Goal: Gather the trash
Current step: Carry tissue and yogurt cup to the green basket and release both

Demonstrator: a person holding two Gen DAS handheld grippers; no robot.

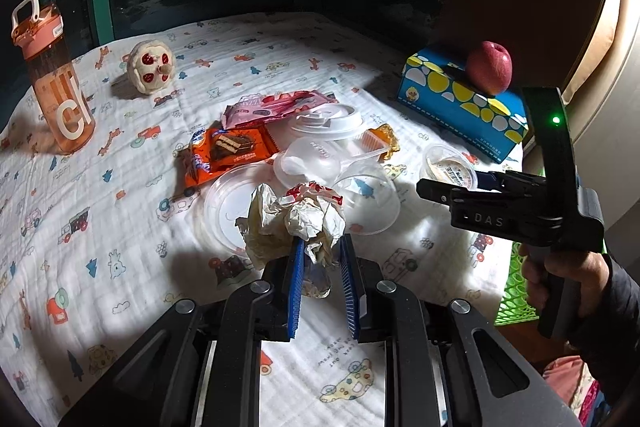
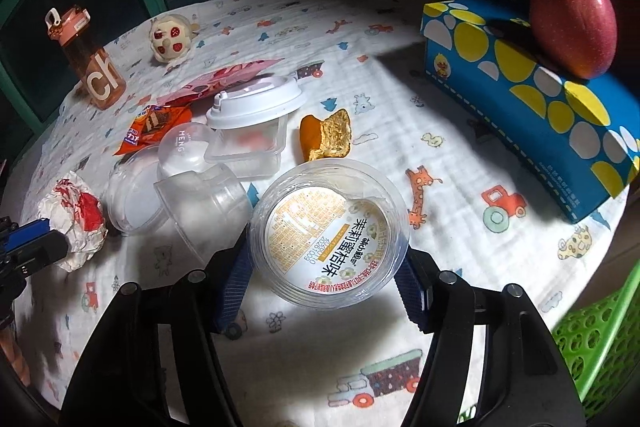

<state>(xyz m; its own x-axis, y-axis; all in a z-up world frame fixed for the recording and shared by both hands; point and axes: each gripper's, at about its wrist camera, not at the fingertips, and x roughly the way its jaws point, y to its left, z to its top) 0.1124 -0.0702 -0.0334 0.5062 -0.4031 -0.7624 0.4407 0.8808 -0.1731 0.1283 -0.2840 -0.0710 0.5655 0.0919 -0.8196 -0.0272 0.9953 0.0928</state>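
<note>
My left gripper [image 1: 322, 247] is shut on a crumpled white and red paper wrapper [image 1: 298, 219], pinched between its blue pads just above the tablecloth. That wrapper [image 2: 76, 215] and the left gripper [image 2: 36, 245] also show at the left edge of the right wrist view. My right gripper [image 2: 324, 267] is shut on a clear plastic dessert cup [image 2: 328, 239] with a printed orange and white lid. Seen from the left wrist camera, a hand holds the right gripper [image 1: 444, 187] at the right, with the cup [image 1: 450, 167] at its tips.
An orange wafer wrapper [image 1: 228, 151], pink wrapper [image 1: 276, 105], white cup lid [image 1: 328, 123], clear plastic containers [image 2: 200, 199] and a bitten bread piece [image 2: 326, 139] lie mid-table. A pink bottle [image 1: 52, 87], plush toy [image 1: 152, 67], blue tissue box [image 2: 520, 99] bearing an apple [image 2: 572, 23], green basket [image 2: 592, 347] at right.
</note>
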